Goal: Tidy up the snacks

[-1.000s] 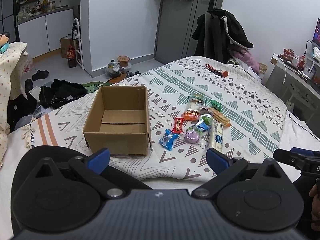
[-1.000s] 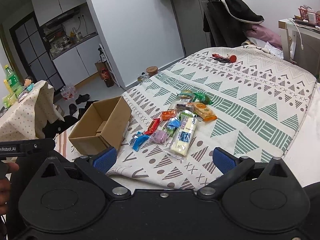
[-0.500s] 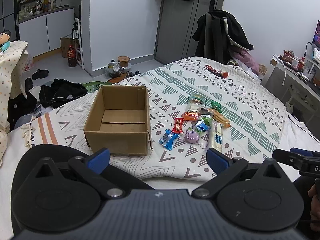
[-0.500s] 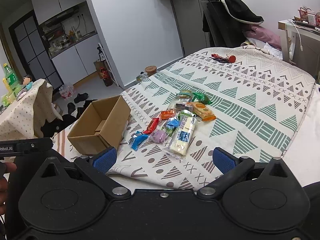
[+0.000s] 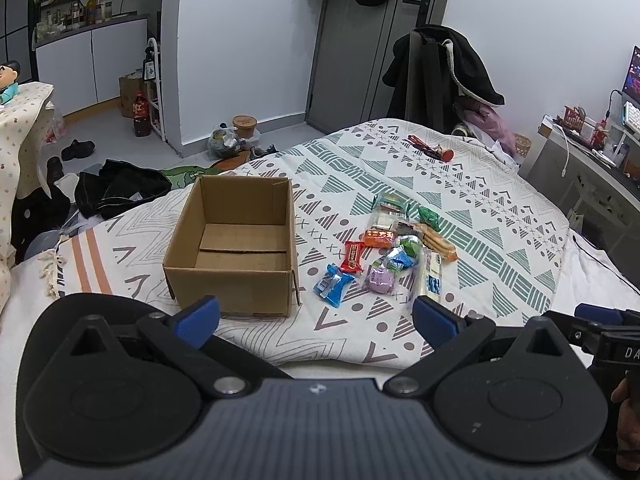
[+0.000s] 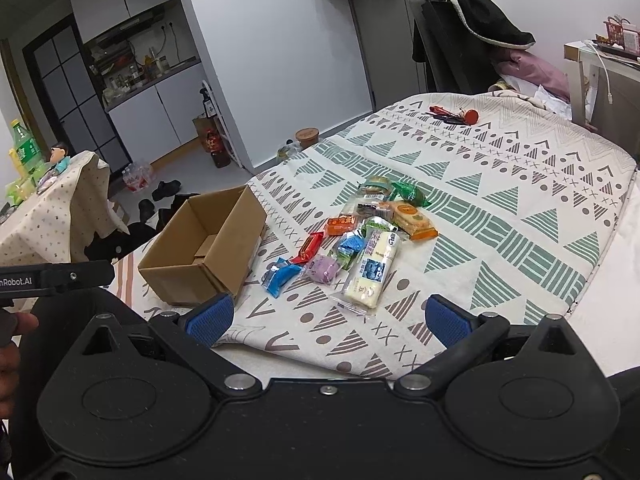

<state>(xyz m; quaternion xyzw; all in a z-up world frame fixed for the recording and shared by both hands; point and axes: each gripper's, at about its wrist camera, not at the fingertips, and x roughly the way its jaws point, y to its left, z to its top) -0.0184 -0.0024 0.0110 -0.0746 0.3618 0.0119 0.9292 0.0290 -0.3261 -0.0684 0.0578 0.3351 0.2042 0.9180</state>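
Taking stock, we find nothing yet sorted: the cardboard box stands open-topped on the patterned bedspread and shows only bare cardboard inside. Just to its right lies the snack pile, all loose on the cloth. Items we can list: one blue-wrapped sweet nearest the box, one red packet, one purple pouch, one long clear pack of pale biscuits, one orange packet, one green packet, plus several others, overlapping and hard to tell apart. Our left gripper and right gripper both hover short of the bed's near edge, fingers spread wide and holding nothing. By our judgement the task is at its start; every snack remains to be moved, presumably into the box, the blue sweet being the easiest first pick.
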